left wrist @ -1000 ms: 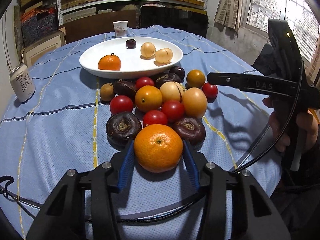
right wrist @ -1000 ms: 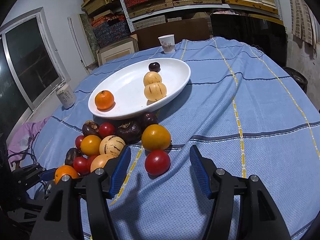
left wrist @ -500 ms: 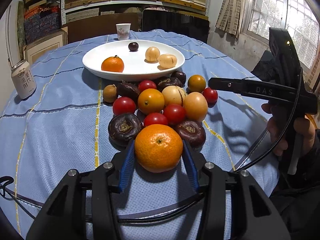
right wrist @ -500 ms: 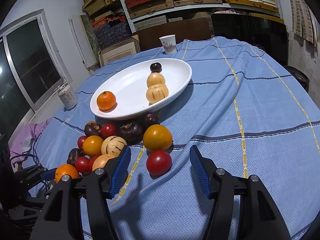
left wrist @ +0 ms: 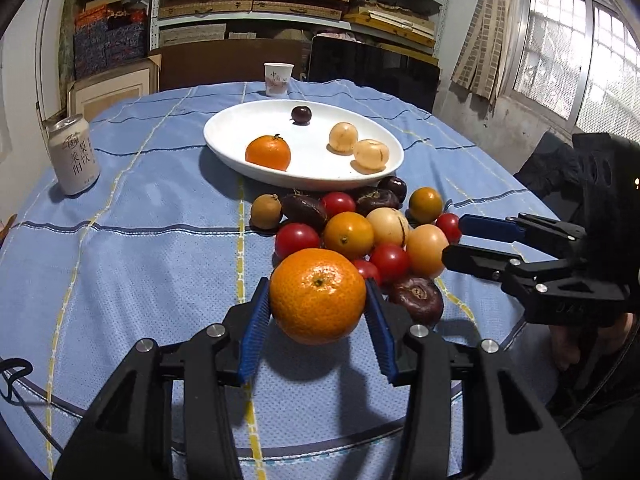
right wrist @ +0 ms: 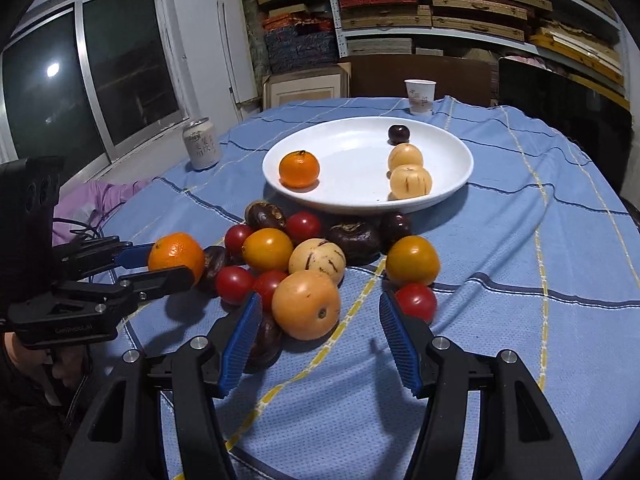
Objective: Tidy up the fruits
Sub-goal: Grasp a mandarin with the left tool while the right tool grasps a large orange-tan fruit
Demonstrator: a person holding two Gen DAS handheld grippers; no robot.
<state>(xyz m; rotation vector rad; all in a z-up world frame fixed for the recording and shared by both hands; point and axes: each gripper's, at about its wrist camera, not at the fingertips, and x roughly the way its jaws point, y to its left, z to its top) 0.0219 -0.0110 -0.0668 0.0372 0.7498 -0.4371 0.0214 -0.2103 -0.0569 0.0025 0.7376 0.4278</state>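
Observation:
My left gripper [left wrist: 317, 300] is shut on a large mandarin [left wrist: 318, 295] and holds it above the cloth, in front of the fruit pile [left wrist: 352, 224]. It shows in the right wrist view [right wrist: 176, 258] too. My right gripper [right wrist: 320, 312] is open, its jaws on either side of a pale orange fruit [right wrist: 306, 305] at the near edge of the pile. A red tomato [right wrist: 416, 302] lies by its right finger. The white plate [left wrist: 228, 136] behind the pile holds a mandarin [left wrist: 268, 153], two pale yellow fruits [left wrist: 360, 146] and a dark plum [left wrist: 301, 114].
A drink can [left wrist: 74, 160] stands at the left of the round table with the blue cloth [left wrist: 140, 240]. A paper cup [left wrist: 278, 79] stands behind the plate. Shelves and boxes fill the back wall. The right gripper [left wrist: 492, 244] shows at the right of the left wrist view.
My left gripper has lifted the large mandarin off the cloth and swung left. My right gripper has moved left, from around the red tomato to around the pale orange fruit.

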